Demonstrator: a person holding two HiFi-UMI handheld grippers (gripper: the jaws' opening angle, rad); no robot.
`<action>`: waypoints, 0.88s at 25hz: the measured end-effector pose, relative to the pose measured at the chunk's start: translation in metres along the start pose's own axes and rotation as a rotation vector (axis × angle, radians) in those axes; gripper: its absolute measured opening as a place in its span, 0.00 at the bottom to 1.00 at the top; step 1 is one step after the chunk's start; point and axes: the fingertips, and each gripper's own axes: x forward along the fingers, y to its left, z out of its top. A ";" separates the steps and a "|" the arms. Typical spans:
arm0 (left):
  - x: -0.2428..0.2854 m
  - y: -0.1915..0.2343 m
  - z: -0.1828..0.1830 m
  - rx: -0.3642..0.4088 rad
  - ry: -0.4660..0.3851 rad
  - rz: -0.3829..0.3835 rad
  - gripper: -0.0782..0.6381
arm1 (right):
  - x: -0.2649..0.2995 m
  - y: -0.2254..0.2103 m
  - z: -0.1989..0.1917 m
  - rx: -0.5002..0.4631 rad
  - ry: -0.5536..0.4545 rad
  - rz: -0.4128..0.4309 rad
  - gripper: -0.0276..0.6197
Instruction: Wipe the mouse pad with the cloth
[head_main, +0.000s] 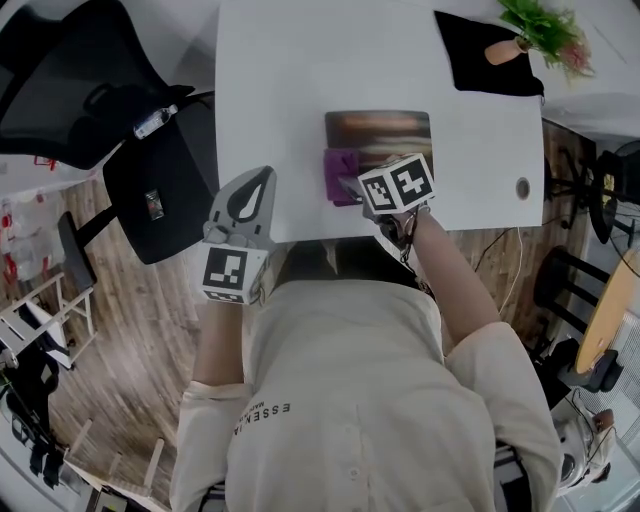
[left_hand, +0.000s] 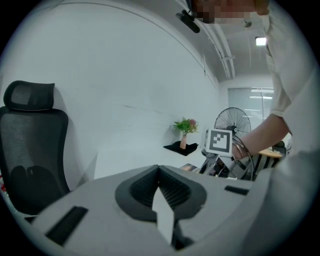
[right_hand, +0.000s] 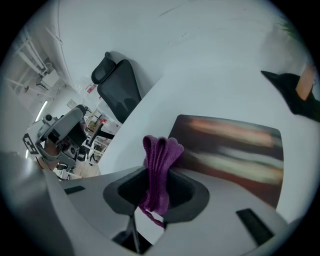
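White desk (head_main: 300, 70) is seen over wood floor (head_main: 130, 320), the purple cloth (right_hand: 159, 165) clamped in the right tongs (right_hand: 158, 175) at the blurred mouse pad's (head_main: 380, 130) near edge, the left tongs (left_hand: 159, 172) closed empty.

I see a white worktop (head_main: 300, 60), a black mesh office chair (head_main: 60, 90) left of my left fingers (head_main: 262, 195), and brown wood-plank floor (head_main: 130, 330).

Right gripper (head_main: 352, 186) clamps the cloth (head_main: 338, 170) at the mouse pad's (head_main: 385, 130) near-left corner. Left gripper (head_main: 245, 205) is closed and empty, well left of the pad.

One overhead, two low and close.
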 end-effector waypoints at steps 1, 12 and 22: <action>0.001 0.000 0.000 -0.001 -0.001 0.003 0.11 | 0.001 -0.003 -0.001 -0.002 0.006 -0.006 0.22; 0.025 -0.020 0.012 0.018 0.004 0.007 0.11 | -0.005 -0.022 -0.009 0.009 0.011 0.027 0.22; 0.057 -0.049 0.019 0.025 0.023 0.000 0.11 | -0.027 -0.065 -0.013 0.022 -0.012 0.021 0.22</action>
